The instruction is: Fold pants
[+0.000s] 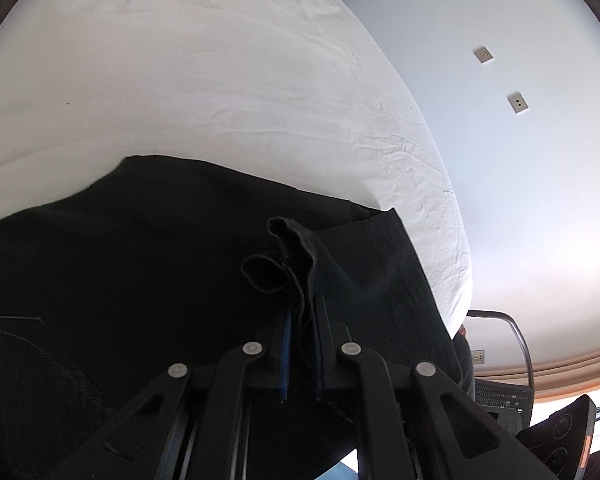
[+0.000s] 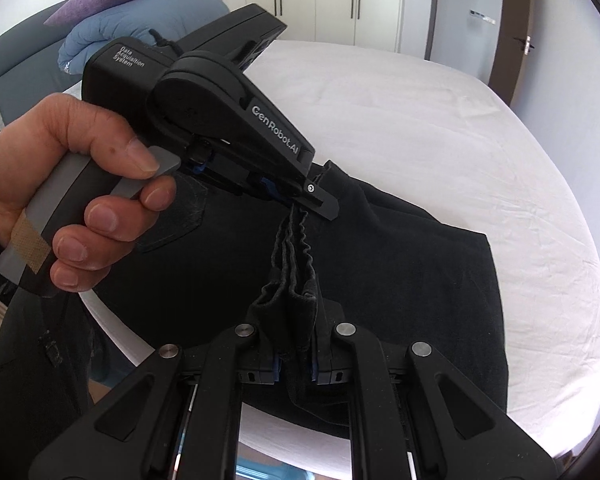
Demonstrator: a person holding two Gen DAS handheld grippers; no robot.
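Observation:
Black pants [image 1: 140,264] lie on the white bed [image 1: 220,80], also shown in the right wrist view [image 2: 420,280]. My left gripper [image 1: 300,320] is shut on a bunched hem edge of the pants and lifts it above the cloth. It also shows in the right wrist view [image 2: 312,200], held by a hand. My right gripper [image 2: 296,320] is shut on the same bunched edge, a short way from the left one. The strip of cloth between them is pleated and taut. A back pocket [image 2: 180,216] shows under the left gripper.
The white bed [image 2: 460,140] reaches to its rounded edges. A blue duvet and purple pillow [image 2: 132,12] sit at the far left. White wardrobe doors [image 2: 340,0] stand behind. A wall with sockets [image 1: 516,102] and a chair frame [image 1: 516,344] lie right of the bed.

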